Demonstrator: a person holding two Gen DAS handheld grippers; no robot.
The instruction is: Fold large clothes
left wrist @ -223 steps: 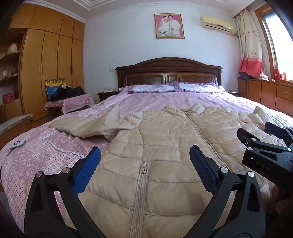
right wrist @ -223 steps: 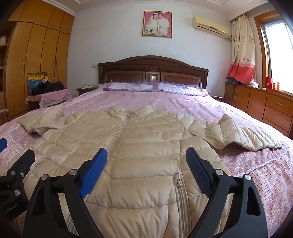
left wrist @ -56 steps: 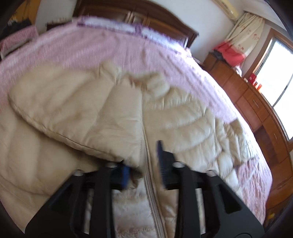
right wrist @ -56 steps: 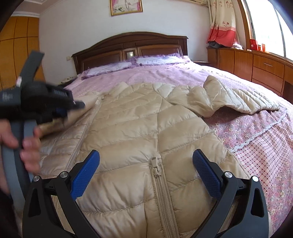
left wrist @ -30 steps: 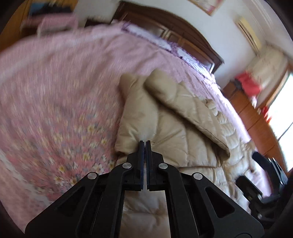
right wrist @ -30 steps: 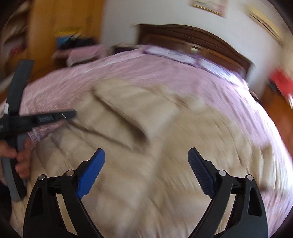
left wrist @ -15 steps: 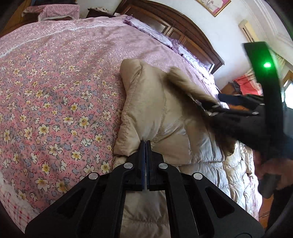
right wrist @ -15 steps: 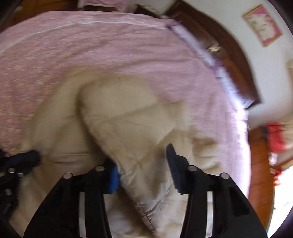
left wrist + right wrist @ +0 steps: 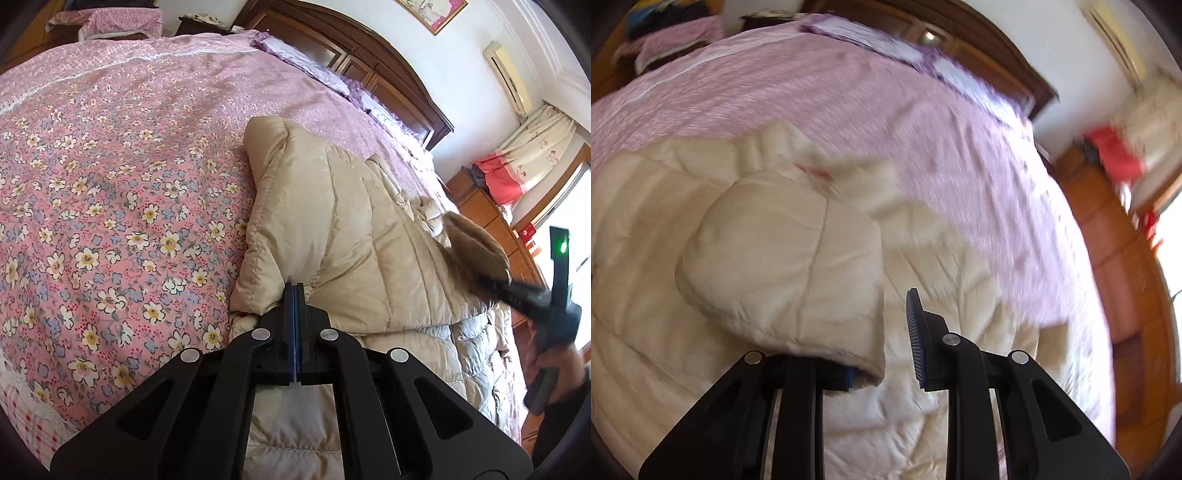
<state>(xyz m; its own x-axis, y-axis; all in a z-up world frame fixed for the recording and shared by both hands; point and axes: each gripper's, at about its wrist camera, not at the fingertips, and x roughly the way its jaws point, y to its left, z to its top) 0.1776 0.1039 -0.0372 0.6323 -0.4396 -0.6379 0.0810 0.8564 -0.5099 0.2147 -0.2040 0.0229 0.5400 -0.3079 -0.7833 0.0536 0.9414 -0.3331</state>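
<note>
A beige quilted down jacket [image 9: 354, 236] lies on the pink floral bedspread [image 9: 110, 192]. Its left sleeve is folded over the body. My left gripper [image 9: 294, 291] is shut on the jacket's left edge at the fold. My right gripper [image 9: 882, 332] hangs over the sleeve end [image 9: 783, 269]; its jaws are partly apart, the cuff lies over the left finger, and the right pad [image 9: 916, 332] stands clear of the cloth. The right gripper also shows at the right of the left wrist view [image 9: 491, 277], at the sleeve end.
The dark wooden headboard [image 9: 373, 70] and purple pillows [image 9: 295, 59] are at the far end. A wooden dresser [image 9: 491, 221] stands on the right under a window with a red-and-cream curtain [image 9: 517, 173]. A covered bedside chair [image 9: 122, 18] is at the far left.
My right gripper has carried the sleeve end further right across the jacket's body. My left gripper stays shut on the left edge. The right view is blurred from motion.
</note>
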